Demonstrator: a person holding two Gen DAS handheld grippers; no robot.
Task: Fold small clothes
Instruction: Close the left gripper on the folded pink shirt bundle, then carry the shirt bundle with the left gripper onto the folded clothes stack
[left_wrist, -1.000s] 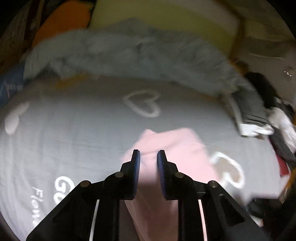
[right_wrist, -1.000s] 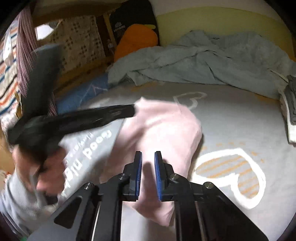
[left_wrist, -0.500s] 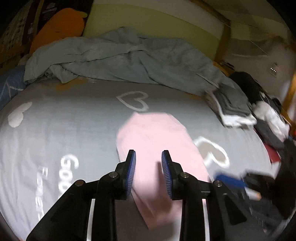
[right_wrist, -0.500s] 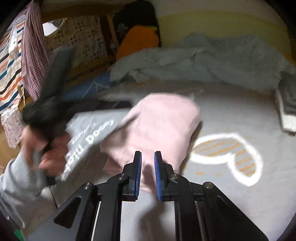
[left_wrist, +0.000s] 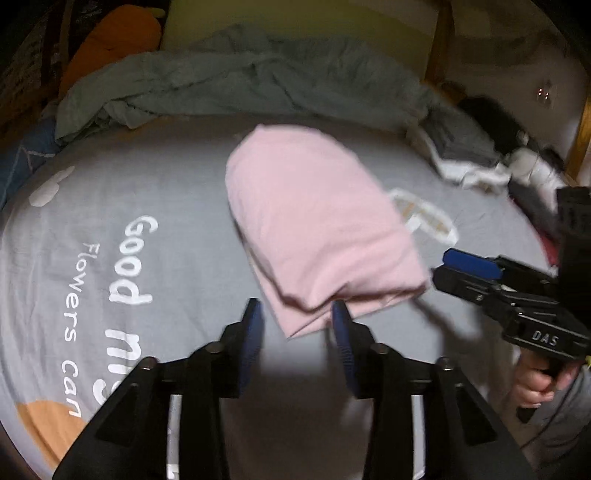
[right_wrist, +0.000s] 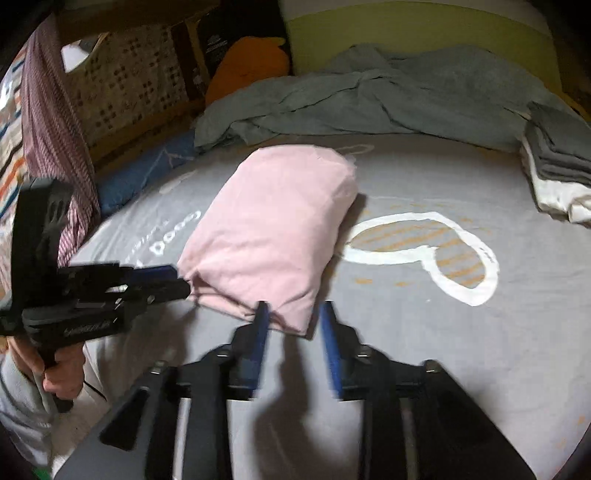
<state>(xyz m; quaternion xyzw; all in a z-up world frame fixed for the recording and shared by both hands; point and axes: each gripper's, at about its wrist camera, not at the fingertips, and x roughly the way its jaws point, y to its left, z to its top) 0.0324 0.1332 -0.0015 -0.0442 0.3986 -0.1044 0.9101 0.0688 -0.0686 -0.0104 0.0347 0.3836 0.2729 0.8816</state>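
Note:
A pink garment (left_wrist: 317, 229) (right_wrist: 273, 229) lies folded in a thick bundle on the grey bedsheet (left_wrist: 166, 177). My left gripper (left_wrist: 295, 314) sits at its near corner with the jaws opening. The corner lies between the tips, and the pads do not press on it. My right gripper (right_wrist: 294, 314) is at the other near corner, jaws also opening, with the cloth edge loose between the blue pads. Each gripper shows from the side in the other's view: the right gripper (left_wrist: 443, 267) at the bundle's right, the left gripper (right_wrist: 179, 280) at its left.
A rumpled teal blanket (right_wrist: 369, 92) (left_wrist: 258, 85) lies across the back of the bed. A stack of folded grey and white clothes (right_wrist: 554, 162) (left_wrist: 461, 158) sits at the right. An orange plush (right_wrist: 251, 66) leans at the headboard. A person's hand (left_wrist: 535, 384) holds the right gripper's handle.
Both grippers have opened and let go of the pink garment, which now rests folded on the sheet. Both have drawn back to its near edge.

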